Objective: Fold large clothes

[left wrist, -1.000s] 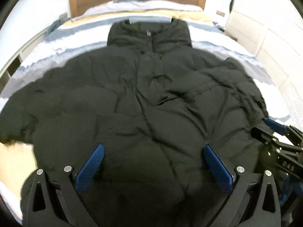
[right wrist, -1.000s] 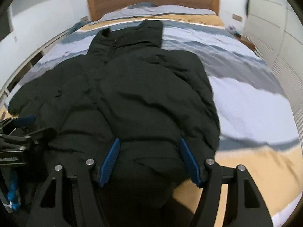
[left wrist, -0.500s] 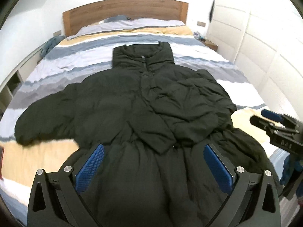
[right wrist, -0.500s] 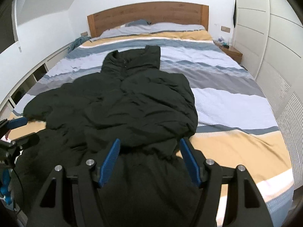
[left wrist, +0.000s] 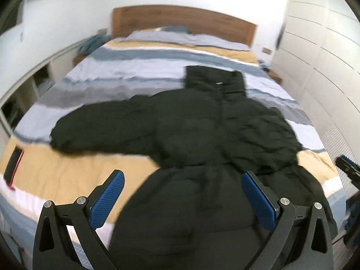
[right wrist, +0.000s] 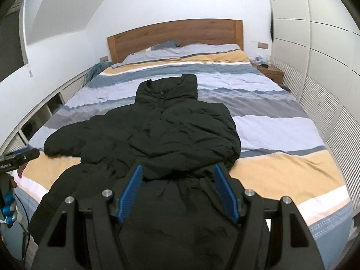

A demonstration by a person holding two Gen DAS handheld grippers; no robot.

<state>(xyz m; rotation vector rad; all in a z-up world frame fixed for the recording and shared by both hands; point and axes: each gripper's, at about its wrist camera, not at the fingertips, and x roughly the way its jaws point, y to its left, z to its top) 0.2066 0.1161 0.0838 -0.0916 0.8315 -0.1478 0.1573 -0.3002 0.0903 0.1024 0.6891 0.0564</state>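
A large black puffer jacket (left wrist: 202, 139) lies face up on the bed, collar toward the headboard, hem hanging over the foot edge. Its right sleeve is folded across the chest; the left sleeve (left wrist: 96, 126) stretches out to the left. The jacket also shows in the right wrist view (right wrist: 171, 139). My left gripper (left wrist: 182, 193) is open and empty above the hem. My right gripper (right wrist: 177, 191) is open and empty above the hem too. The right gripper shows at the left wrist view's right edge (left wrist: 346, 168); the left gripper shows at the right wrist view's left edge (right wrist: 20, 157).
The bed has a striped blue, grey and tan duvet (right wrist: 281, 135) and a wooden headboard (right wrist: 175, 33). A dark phone with a red edge (left wrist: 13, 164) lies on the bed's left side. White wardrobes (right wrist: 326, 67) line the right; a low shelf (right wrist: 45, 112) runs along the left.
Both grippers have pulled back and up from the jacket toward the foot of the bed. The left gripper has swung left, bringing the outstretched left sleeve and the phone into view.
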